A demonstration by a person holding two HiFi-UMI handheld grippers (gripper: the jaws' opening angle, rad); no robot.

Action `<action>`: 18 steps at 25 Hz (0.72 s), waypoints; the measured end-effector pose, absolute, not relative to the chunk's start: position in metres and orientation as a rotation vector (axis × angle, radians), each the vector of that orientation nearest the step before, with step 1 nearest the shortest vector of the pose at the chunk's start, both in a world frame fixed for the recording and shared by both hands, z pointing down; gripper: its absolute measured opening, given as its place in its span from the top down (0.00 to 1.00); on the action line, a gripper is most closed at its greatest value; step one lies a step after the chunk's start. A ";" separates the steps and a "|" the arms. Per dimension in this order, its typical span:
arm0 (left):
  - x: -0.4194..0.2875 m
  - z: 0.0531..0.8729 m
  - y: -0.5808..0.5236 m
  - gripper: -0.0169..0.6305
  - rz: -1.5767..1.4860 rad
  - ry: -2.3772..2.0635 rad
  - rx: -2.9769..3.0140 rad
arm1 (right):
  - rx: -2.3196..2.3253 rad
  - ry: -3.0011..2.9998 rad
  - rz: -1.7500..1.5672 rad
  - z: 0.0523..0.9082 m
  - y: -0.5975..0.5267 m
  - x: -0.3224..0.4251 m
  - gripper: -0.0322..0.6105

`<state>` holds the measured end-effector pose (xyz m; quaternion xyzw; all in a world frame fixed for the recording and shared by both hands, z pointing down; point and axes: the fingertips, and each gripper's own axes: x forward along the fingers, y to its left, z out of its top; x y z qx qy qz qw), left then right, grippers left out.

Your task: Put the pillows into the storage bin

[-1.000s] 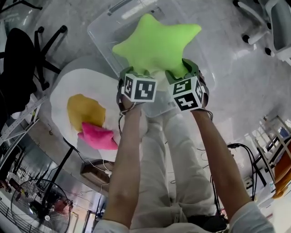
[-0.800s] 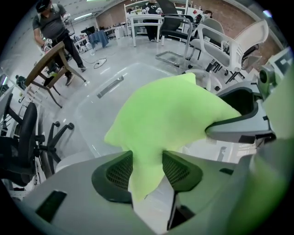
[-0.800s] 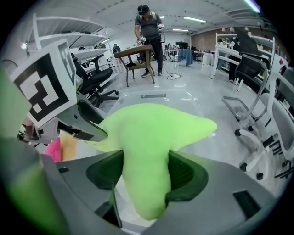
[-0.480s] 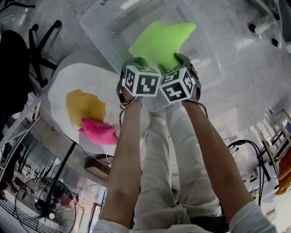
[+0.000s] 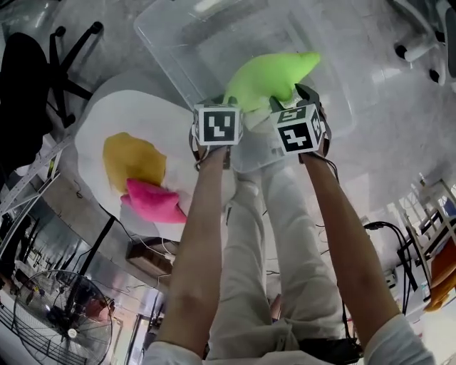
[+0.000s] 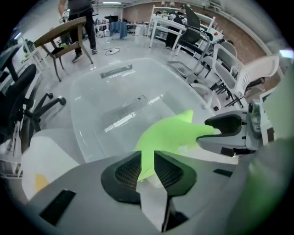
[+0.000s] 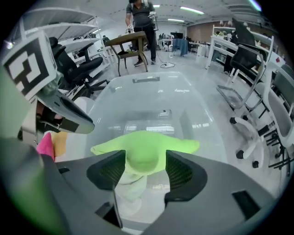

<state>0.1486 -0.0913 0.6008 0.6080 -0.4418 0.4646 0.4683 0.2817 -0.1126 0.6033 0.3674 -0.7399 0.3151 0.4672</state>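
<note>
The green star pillow (image 5: pixel 274 75) hangs over the clear storage bin (image 5: pixel 178 43) in the upper middle of the head view. A thick arm of it is clamped in the right gripper (image 7: pixel 144 167), jaws set wide, and a thin fold is pinched in the left gripper (image 6: pixel 148 158), whose jaws have just eased open to a narrow slit. It should go well inside the walls before both release. A second earlier it was higher and spread as a full star.

A glossy grey concrete floor (image 5: pixel 388 114) reflects ceiling strip lights (image 7: pixel 190 9). A black office chair (image 5: pixel 25 93) and a floor fan (image 5: pixel 60 328) stand left. White chairs (image 6: pixel 257 75) line a brick wall (image 6: pixel 241 34), with a wooden table (image 7: pixel 128 42) beyond.
</note>
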 end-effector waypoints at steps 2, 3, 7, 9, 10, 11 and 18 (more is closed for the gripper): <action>0.139 0.596 -0.091 0.82 1.079 -1.125 1.473 | 0.931 -1.843 0.781 0.595 -0.117 0.279 0.50; 0.136 0.595 -0.091 0.82 1.034 -1.140 1.467 | 0.938 -1.857 0.779 0.591 -0.118 0.277 0.51; 0.124 0.588 -0.085 0.82 0.862 -1.196 1.426 | 0.974 -1.894 0.753 0.578 -0.118 0.275 0.54; 0.112 0.583 -0.081 0.83 0.795 -1.232 1.415 | 0.981 -1.911 0.748 0.573 -0.116 0.269 0.56; 0.106 0.580 -0.079 0.84 0.768 -1.248 1.413 | 0.974 -1.919 0.746 0.571 -0.114 0.264 0.56; 0.100 0.577 -0.076 0.84 0.743 -1.259 1.414 | 0.964 -1.928 0.741 0.570 -0.111 0.258 0.56; 0.055 0.550 -0.055 0.84 0.632 -1.308 1.430 | 0.882 -1.979 0.670 0.550 -0.084 0.204 0.56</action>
